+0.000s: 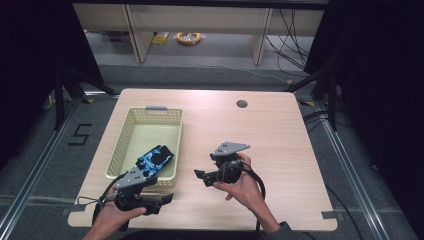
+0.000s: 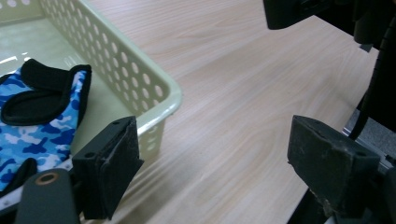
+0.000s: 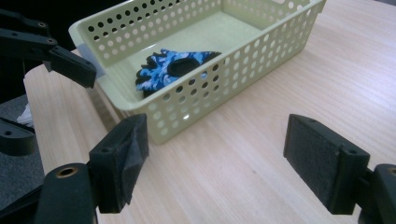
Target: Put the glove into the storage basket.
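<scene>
A pale green perforated basket stands on the left half of the wooden table. A blue camouflage glove with black trim lies inside it at its near right corner. The glove also appears in the left gripper view, and through the basket wall as the glove in the right gripper view. My left gripper hovers by the basket's near corner, open, with nothing between the jaws. My right gripper is held mid-table, pointing toward the basket, open and empty.
A round cable hole sits in the table's far right part. The right half of the table is bare wood. A grey tab marks the basket's far rim. Dark frame bars and cables flank the table.
</scene>
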The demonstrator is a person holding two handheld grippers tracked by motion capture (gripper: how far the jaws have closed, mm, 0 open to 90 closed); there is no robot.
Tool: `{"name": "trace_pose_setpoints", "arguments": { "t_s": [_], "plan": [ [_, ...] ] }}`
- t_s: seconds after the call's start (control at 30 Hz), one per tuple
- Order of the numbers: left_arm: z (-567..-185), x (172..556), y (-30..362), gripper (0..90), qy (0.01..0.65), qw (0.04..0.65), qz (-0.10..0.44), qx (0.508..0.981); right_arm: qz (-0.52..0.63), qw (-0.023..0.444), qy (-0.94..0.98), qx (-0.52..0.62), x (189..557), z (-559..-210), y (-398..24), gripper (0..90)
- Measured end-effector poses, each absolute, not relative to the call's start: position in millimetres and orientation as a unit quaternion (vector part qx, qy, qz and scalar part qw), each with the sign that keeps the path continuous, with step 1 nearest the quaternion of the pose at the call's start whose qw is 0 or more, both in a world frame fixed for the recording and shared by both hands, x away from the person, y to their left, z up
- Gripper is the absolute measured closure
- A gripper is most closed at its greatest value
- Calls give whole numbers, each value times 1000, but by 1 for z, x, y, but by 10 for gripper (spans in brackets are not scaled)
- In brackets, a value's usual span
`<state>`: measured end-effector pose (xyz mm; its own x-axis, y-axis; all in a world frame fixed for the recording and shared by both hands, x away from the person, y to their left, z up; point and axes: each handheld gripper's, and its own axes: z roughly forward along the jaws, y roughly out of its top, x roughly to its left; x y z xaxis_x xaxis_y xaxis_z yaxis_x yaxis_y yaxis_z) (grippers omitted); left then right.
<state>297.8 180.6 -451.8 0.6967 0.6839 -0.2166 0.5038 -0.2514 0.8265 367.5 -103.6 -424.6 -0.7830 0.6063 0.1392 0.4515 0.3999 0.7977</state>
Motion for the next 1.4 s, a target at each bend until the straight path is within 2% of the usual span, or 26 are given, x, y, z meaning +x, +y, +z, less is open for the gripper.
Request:
{"name": "trace_pose_setpoints", "arguments": {
  "t_s": [0.63,0.93,1.07,1.17,1.2,1.27,1.4],
  "plan": [
    [-446,269,181,166,360,498,86,785,444,74,825,341,340,-443,-136,223],
    [-460,265,184,166,368,486,76,789,447,70,823,343,326,-452,-147,209],
    [-463,264,186,169,372,477,86,792,450,57,819,352,318,-457,-149,201],
    [-470,265,189,171,366,467,100,799,448,69,822,345,315,-460,-152,197],
    [-473,265,189,171,369,466,103,798,451,49,817,356,312,-461,-151,195],
    [-477,265,190,171,373,465,111,795,454,57,819,347,312,-465,-153,191],
    [-485,265,192,172,371,464,94,799,448,63,819,352,306,-470,-158,184]
  ]
}}
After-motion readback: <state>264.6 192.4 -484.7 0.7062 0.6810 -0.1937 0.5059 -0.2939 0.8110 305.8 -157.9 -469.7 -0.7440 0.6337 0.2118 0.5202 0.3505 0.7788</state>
